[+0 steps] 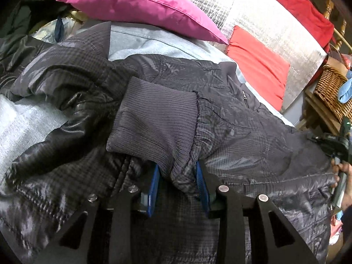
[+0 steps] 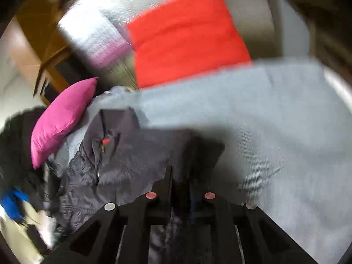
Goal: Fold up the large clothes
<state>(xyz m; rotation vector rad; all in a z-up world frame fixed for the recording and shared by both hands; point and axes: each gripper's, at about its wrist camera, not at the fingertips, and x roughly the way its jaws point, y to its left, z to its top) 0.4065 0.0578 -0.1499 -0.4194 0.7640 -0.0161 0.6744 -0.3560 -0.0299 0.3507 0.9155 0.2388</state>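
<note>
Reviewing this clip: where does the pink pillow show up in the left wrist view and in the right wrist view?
Left wrist view: pink pillow at the top, left of centre, lying over the grey blanket's far edge.
Right wrist view: same pillow at left, mid-height, tilted, beside the dark jacket.
Shared landmark: the red cushion, to the pillow's right in both views.

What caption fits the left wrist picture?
Left gripper pinches the dark jacket's ribbed cuff beneath a pink pillow.
</note>
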